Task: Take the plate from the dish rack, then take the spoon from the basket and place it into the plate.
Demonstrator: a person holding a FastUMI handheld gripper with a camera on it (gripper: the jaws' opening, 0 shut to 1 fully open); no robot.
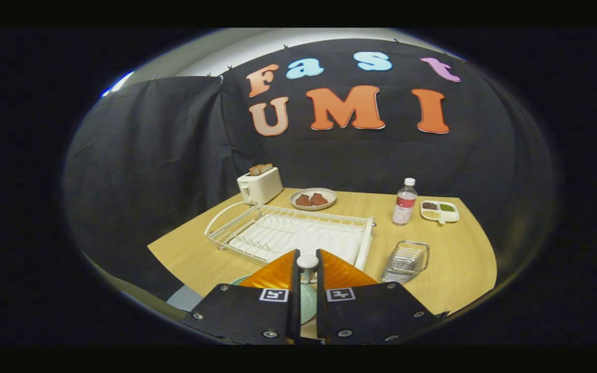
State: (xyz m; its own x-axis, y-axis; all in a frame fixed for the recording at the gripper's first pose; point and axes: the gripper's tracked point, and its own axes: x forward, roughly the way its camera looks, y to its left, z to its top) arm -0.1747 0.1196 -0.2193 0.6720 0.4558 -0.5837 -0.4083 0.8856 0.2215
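Jaws: the gripper (307, 269) is clenched on the spoon (307, 260), whose rounded metal end stands between the tips.
Plate: pale green plate (308, 300), round, on the tabletop (459, 259) under the jaws.
Beyond: white wire dish rack (288, 233); small wire basket (406, 260) beside it.
Surface: light wood tabletop, black cloth wall behind.

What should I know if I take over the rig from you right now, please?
Gripper: shut on the spoon, whose rounded end shows between the fingers.
Plate: out of the rack, on the table just below the fingers.
Basket: beside the rack, with the spoon already out of it.
Done: plate taken from the rack, spoon picked from the basket.
Left: lower the spoon into the plate and open the fingers.
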